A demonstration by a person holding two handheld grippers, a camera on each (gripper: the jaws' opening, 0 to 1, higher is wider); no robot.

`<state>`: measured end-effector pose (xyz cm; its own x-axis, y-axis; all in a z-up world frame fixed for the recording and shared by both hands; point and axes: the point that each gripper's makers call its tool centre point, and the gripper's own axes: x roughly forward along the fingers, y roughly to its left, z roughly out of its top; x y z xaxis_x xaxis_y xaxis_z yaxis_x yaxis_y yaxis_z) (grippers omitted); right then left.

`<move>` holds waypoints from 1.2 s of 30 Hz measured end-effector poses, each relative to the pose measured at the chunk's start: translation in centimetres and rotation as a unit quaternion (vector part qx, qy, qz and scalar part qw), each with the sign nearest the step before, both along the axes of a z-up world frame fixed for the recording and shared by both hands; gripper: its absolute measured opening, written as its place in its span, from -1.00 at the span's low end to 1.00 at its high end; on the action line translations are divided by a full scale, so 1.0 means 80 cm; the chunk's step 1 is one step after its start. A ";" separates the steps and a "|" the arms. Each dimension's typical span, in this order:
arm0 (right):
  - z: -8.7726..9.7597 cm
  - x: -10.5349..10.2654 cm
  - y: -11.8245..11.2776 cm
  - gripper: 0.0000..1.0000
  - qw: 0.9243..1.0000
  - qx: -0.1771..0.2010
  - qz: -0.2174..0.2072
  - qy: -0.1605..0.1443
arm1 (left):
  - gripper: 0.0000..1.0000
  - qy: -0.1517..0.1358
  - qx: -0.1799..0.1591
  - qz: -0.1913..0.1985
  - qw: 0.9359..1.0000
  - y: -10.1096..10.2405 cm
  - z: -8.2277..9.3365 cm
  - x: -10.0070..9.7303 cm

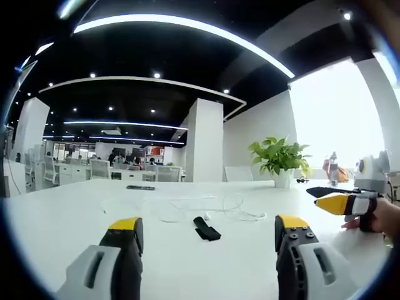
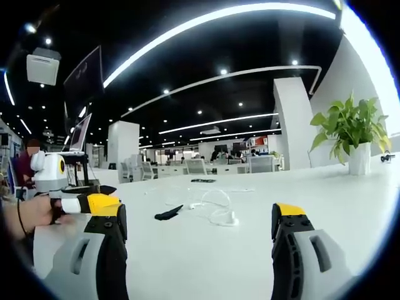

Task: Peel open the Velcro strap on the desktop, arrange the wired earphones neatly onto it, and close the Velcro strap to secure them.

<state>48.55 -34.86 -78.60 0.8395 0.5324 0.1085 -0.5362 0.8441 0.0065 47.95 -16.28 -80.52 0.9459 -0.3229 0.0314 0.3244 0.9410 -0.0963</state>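
Observation:
On the white desktop (image 1: 75, 212) lies a short black Velcro strap (image 1: 206, 229), closed and flat. Just beyond it sprawls the loose white wire of the earphones (image 1: 215, 206). My left gripper (image 1: 209, 226) is open, its jaws wide apart on either side of the strap, near it but not touching. From the right edge of that view comes the right gripper (image 1: 340, 203), held in a hand (image 1: 382, 219). In the right gripper view the strap (image 2: 169, 213) and earphones (image 2: 215, 209) lie ahead of my open right gripper (image 2: 197, 211). The left gripper (image 2: 87, 201) enters from the left.
A potted plant (image 1: 279, 159) in a white pot (image 2: 359, 159) stands at the desk's far side. A flat black object (image 1: 140, 187) lies farther back on the desk. A bottle (image 1: 333, 169) stands by the window. A laptop on a stand (image 2: 80, 140) rises at the left.

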 end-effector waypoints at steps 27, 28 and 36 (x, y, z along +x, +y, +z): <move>-0.029 0.083 0.008 0.90 0.998 -0.034 0.004 0.049 | 0.74 0.062 0.025 -0.018 0.998 0.020 -0.031 0.061; -0.029 0.087 0.008 0.89 0.998 -0.036 0.004 0.048 | 0.74 0.061 0.030 -0.018 0.998 0.021 -0.032 0.064; -0.026 0.113 0.013 0.81 0.998 -0.041 -0.001 0.038 | 0.67 0.067 0.016 0.005 0.998 0.040 -0.033 0.094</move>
<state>57.55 -33.84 -80.70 0.8451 0.5346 0.0003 -0.5345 0.8449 -0.0219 55.47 -13.08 -83.13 0.9444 -0.3113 -0.1062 0.3002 0.9477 -0.1081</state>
